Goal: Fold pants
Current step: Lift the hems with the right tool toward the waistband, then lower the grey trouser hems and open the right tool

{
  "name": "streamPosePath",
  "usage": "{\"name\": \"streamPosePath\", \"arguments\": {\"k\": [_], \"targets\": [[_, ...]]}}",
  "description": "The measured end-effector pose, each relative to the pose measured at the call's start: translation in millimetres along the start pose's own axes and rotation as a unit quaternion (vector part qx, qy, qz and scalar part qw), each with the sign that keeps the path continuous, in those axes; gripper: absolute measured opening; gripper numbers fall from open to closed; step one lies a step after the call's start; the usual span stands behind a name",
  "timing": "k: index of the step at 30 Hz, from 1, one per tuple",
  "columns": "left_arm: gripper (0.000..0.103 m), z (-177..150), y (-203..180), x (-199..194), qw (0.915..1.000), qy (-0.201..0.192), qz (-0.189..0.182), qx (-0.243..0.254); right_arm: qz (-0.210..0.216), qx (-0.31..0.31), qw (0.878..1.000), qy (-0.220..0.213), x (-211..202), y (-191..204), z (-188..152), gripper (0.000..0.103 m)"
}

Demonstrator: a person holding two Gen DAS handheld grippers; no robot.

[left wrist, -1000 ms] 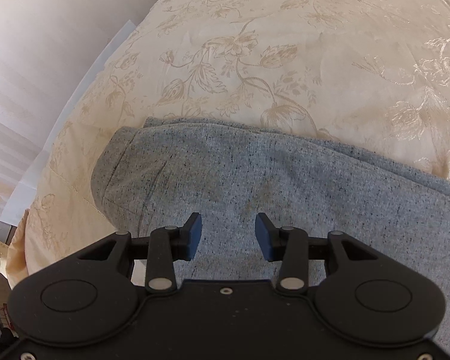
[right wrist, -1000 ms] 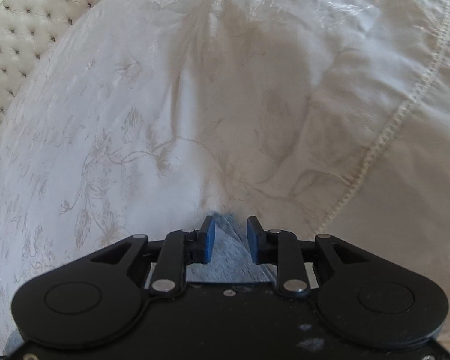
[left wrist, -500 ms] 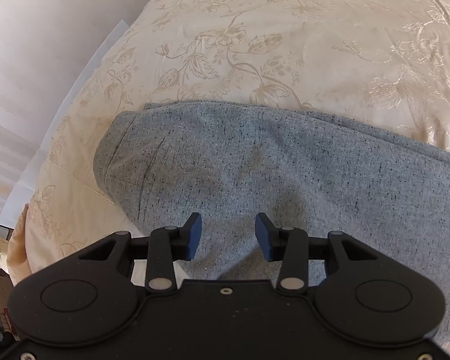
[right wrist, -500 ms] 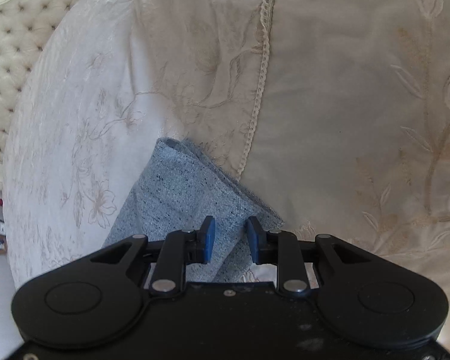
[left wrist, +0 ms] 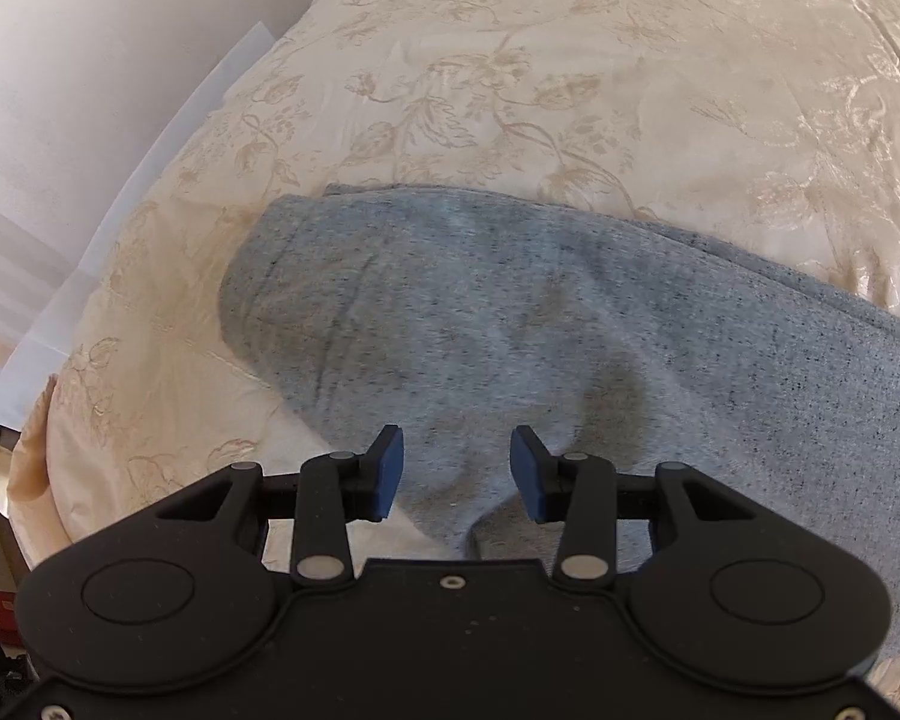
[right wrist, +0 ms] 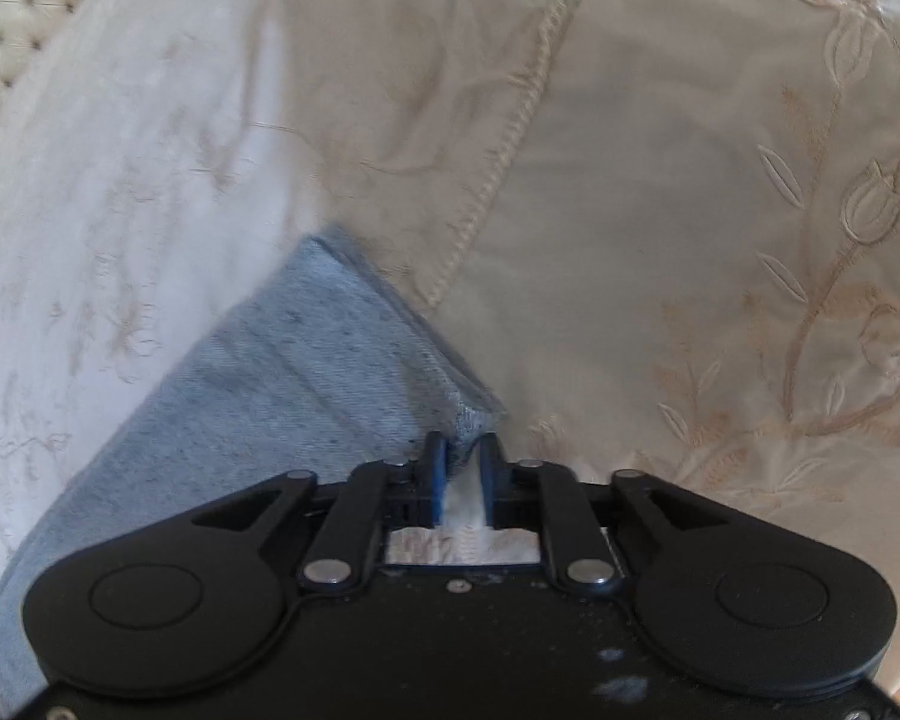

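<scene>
Right tongs point(right wrist: 463, 450) closing on pants point(right wrist: 306, 372) hem corner; bedspread point(right wrist: 660, 210) bare beyond.

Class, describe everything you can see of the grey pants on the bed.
The pants are grey, black-flecked knit, lying mostly flat on the cream floral bedspread. One rounded, seamed end lies near the bed's edge. In the right wrist view a hemmed corner sits between the right gripper pads, whose jaws are closing. The open left gripper hovers over the fabric, gripping nothing.
</scene>
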State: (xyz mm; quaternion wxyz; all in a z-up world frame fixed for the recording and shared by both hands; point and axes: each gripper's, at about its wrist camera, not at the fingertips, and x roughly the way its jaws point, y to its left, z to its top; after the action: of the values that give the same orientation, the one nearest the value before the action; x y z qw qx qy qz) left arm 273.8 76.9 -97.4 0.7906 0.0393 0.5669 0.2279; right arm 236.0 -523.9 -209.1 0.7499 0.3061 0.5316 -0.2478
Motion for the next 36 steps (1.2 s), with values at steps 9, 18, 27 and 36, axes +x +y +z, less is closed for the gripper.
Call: {"name": "streamPosePath", "arguments": {"k": [9,18,27,36], "targets": [[0.051,6,83,29,0.9998,0.004,-0.004,-0.017,-0.006,-0.036,0.994,-0.102,-62,35,-34,0.023],[0.051,16,144,108,0.9960,0.032,-0.082,-0.016,0.049,-0.089,0.988,-0.114,-91,157,-119,0.023],[0.052,33,166,160,0.9828,0.035,-0.175,-0.049,0.147,-0.187,0.971,-0.036,-81,295,-238,0.023],[0.050,73,167,155,0.9993,-0.036,-0.010,0.009,0.197,-0.359,0.909,0.074,-65,376,-355,0.026]]}}
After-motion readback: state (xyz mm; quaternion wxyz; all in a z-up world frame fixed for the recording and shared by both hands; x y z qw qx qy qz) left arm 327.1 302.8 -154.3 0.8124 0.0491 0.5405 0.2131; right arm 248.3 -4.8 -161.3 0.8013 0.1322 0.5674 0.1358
